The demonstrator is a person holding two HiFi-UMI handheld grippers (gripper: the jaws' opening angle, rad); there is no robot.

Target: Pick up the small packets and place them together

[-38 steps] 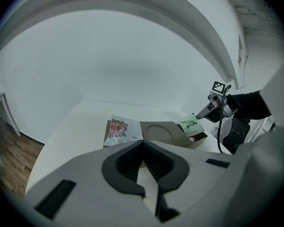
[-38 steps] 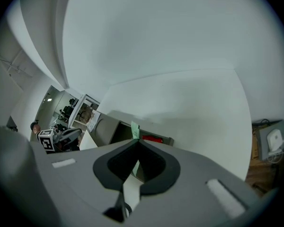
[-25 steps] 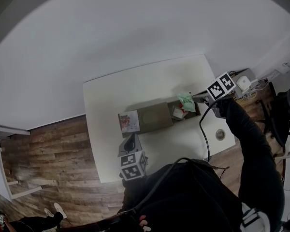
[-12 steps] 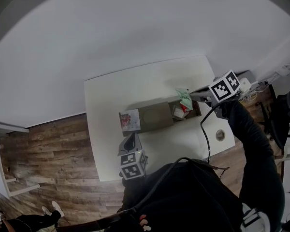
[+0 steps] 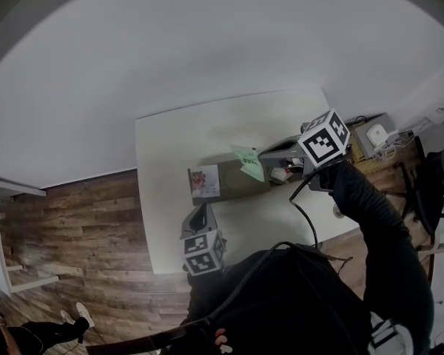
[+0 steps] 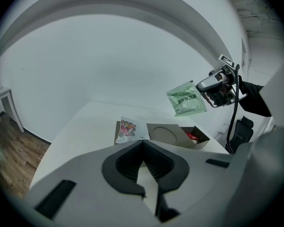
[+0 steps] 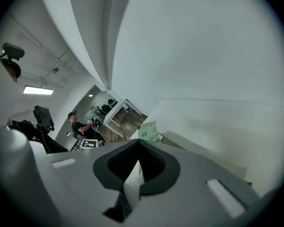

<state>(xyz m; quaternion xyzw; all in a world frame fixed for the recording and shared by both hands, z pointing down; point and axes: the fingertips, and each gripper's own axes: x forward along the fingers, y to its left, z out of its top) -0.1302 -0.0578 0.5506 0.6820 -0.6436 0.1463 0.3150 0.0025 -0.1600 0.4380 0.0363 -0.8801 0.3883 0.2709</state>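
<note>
My right gripper [image 5: 265, 156] is shut on a green packet [image 5: 248, 162], which hangs in the air over the open cardboard box [image 5: 235, 184] on the white table [image 5: 177, 139]. The left gripper view shows the same green packet [image 6: 186, 98] dangling from the right gripper [image 6: 209, 84]. A pink flowered packet [image 5: 204, 180] lies at the box's left end, and a red packet [image 6: 192, 136] lies inside the box [image 6: 176, 134]. In the right gripper view the green packet [image 7: 148, 131] sticks out past the jaws. My left gripper [image 5: 200, 219] hovers at the table's near edge, shut and empty.
A side surface at the right carries a white device [image 5: 375, 134] and cables. A dark chair [image 5: 429, 191] stands right of the table. Wooden floor [image 5: 81, 235] lies to the left. A person [image 7: 78, 125] stands far off in the right gripper view.
My right gripper has lifted the green packet away from the box's right end and carried it left, over the box toward the pink packet. The left gripper has stayed put.
</note>
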